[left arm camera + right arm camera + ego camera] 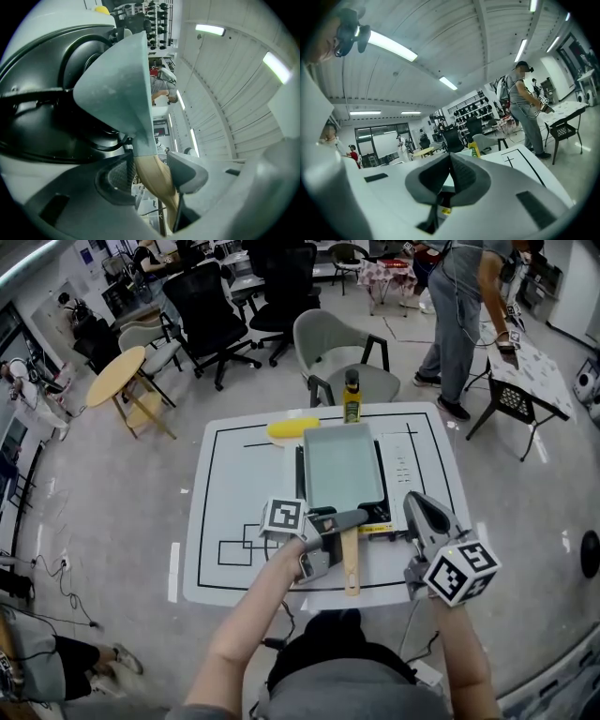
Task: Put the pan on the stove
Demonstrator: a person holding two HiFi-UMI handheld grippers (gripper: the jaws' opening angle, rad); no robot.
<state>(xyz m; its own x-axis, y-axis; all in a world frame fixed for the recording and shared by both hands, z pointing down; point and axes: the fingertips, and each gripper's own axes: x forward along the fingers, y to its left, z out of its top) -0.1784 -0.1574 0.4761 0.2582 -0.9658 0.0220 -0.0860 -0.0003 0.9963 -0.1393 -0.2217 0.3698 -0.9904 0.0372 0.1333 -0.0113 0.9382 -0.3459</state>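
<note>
A light teal rectangular pan point(342, 465) sits on the black portable stove point(300, 479) in the middle of the white table point(234, 521). Its wooden handle point(351, 563) points toward me. My left gripper point(352, 518) reaches in from the left and is shut on the handle just below the pan. In the left gripper view the handle point(161, 192) runs between both pads point(187, 171), with the pan point(122, 79) and the stove point(56, 131) beyond. My right gripper point(419, 502) hovers right of the stove, shut and empty; its pads point(461, 176) meet.
A yellow-capped bottle point(352, 397) and a yellow oblong thing point(292, 428) stand at the table's far edge behind the stove. A grey chair point(342, 352) is beyond the table. A person point(459, 315) stands at a side table point(530, 367) to the far right.
</note>
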